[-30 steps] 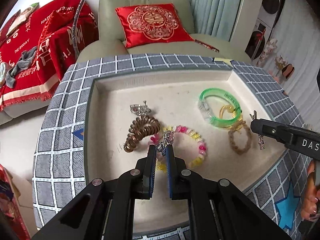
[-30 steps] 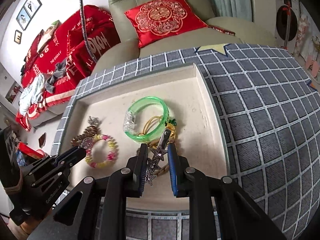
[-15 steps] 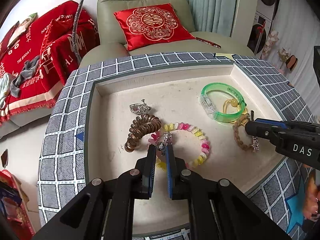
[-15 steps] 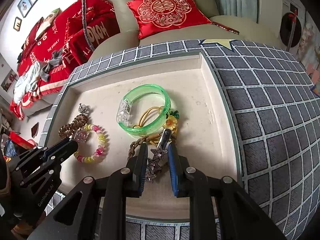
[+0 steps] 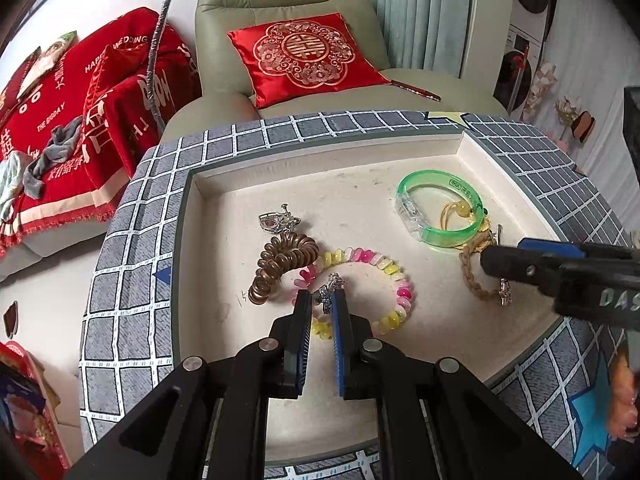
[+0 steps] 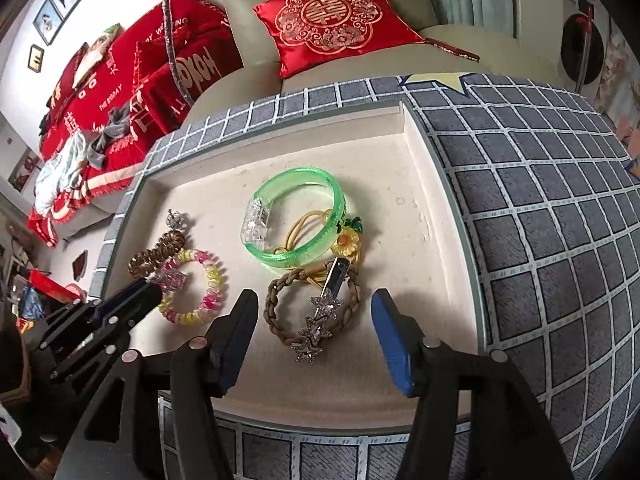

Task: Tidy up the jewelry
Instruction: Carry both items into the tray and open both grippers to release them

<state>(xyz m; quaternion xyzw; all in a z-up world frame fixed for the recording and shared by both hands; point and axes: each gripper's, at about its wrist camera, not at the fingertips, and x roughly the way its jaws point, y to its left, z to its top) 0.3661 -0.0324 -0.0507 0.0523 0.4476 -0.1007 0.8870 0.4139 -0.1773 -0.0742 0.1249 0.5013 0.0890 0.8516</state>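
Observation:
A shallow cream tray (image 5: 360, 184) holds the jewelry. My left gripper (image 5: 322, 300) is shut on a small silver crystal charm (image 5: 330, 286) above a pink and yellow bead bracelet (image 5: 394, 276). My right gripper (image 6: 314, 316) is open; a silver star hair clip (image 6: 320, 320) lies between its fingers on a brown braided band (image 6: 280, 292). A green bangle (image 6: 296, 216), a yellow flower tie (image 6: 346, 240), a brown coil hair tie (image 5: 280, 264) and a silver brooch (image 5: 276, 220) also lie in the tray.
The tray sits in a grey checked cushion surface (image 6: 540, 220). A green armchair with a red pillow (image 5: 300, 52) stands behind. A red-covered sofa (image 5: 60, 112) is at the left.
My right gripper has opened and let go of the star hair clip, which now lies on the braided band. My left gripper stays shut on the silver charm.

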